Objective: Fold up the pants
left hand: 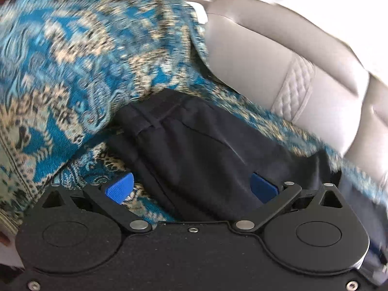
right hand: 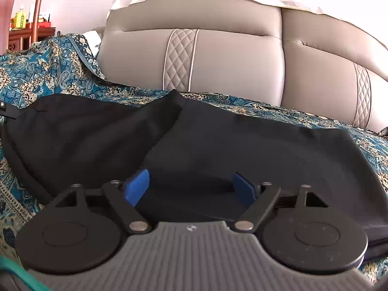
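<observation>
Dark navy pants (right hand: pixel 218 143) lie folded on a blue patterned cloth (right hand: pixel 48 72) that covers a sofa seat. In the right wrist view my right gripper (right hand: pixel 194 189) stands open just above the near edge of the pants, its blue pads (right hand: pixel 138 186) wide apart and not pressing the fabric. The left wrist view is blurred; there the pants (left hand: pixel 206 150) show a waistband end with a belt loop. My left gripper (left hand: pixel 191 186) is open wide over them, one pad (left hand: pixel 120 186) above the patterned cloth (left hand: pixel 72 72), the other over the dark fabric.
A grey leather sofa backrest (right hand: pixel 230 68) with quilted strips rises behind the seat. A wooden shelf with bottles (right hand: pixel 24 24) stands at the far left. The patterned cloth bunches up over the sofa's left end.
</observation>
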Action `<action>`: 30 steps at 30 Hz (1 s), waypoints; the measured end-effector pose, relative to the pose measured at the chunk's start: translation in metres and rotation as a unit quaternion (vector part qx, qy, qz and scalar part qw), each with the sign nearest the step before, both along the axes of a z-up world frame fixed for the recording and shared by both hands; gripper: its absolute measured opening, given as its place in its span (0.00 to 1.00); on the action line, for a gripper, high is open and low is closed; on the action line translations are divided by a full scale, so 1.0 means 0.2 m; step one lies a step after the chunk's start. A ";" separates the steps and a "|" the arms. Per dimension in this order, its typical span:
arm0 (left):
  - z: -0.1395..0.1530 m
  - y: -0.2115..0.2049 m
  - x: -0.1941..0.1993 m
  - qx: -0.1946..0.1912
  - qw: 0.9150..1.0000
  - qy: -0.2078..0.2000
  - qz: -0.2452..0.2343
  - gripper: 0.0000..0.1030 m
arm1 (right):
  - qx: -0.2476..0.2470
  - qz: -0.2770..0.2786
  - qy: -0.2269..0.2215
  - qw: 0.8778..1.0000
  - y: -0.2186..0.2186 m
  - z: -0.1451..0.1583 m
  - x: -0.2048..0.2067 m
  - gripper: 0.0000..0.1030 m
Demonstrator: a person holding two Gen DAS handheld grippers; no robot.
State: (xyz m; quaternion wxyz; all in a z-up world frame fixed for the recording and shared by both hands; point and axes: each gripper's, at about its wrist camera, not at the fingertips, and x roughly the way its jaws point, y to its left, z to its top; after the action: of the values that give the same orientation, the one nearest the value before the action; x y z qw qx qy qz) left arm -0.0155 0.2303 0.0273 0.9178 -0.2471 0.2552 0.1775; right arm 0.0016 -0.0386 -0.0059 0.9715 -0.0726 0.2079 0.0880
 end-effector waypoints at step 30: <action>-0.15 0.35 0.28 -0.075 0.988 0.014 0.137 0.34 | 0.013 -0.004 -0.003 1.000 -0.02 -0.02 0.01 0.92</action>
State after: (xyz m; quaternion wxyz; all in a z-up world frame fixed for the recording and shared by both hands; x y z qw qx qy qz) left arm 0.0406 0.3000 -0.0025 0.8599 -0.3451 0.2444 0.2860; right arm 0.0030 -0.0433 -0.0092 0.9734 -0.0592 0.2037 0.0869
